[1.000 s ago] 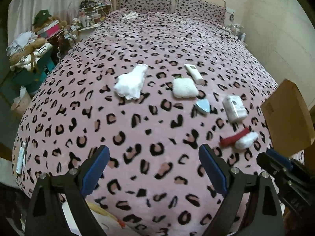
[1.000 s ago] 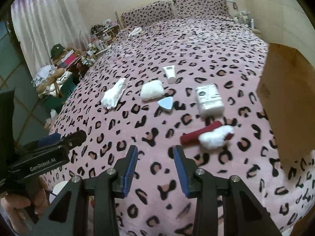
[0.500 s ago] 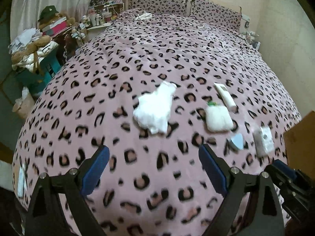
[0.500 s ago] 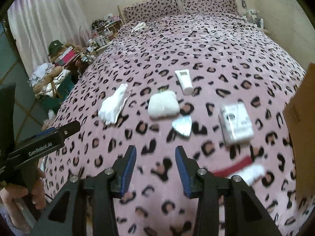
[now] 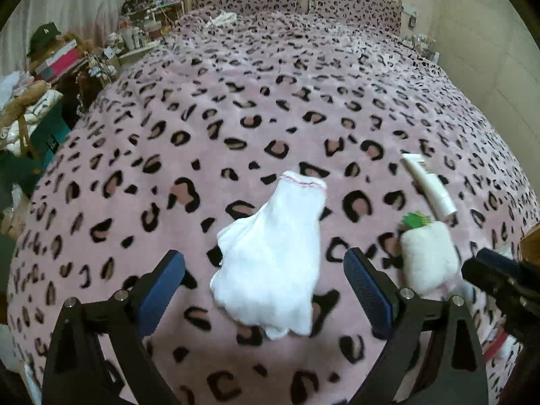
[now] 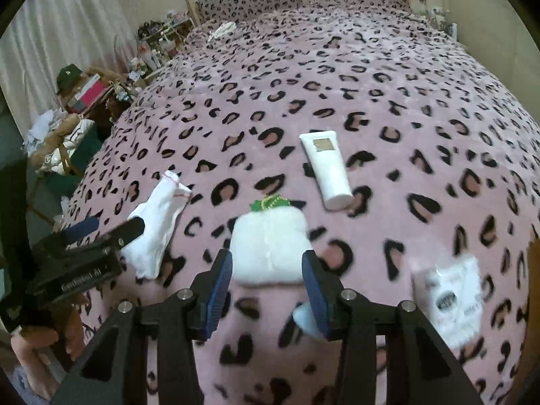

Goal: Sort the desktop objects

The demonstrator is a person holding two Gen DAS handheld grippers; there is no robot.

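Left hand-held gripper (image 5: 265, 298): jaws spread wide, straddling the white sock (image 5: 275, 256) on the bed (image 5: 236, 101). Right hand-held gripper (image 6: 266, 290): jaws apart around the plush pouch (image 6: 270, 246). Both items appear light, soft, compressible; pinch mid-body.

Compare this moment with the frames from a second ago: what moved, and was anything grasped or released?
Both grippers advanced over the bed: the left gripper now straddles the white sock, the right gripper the fluffy white pouch. Both remain open; nothing is grasped. The sock, pouch and tube lie where they were.
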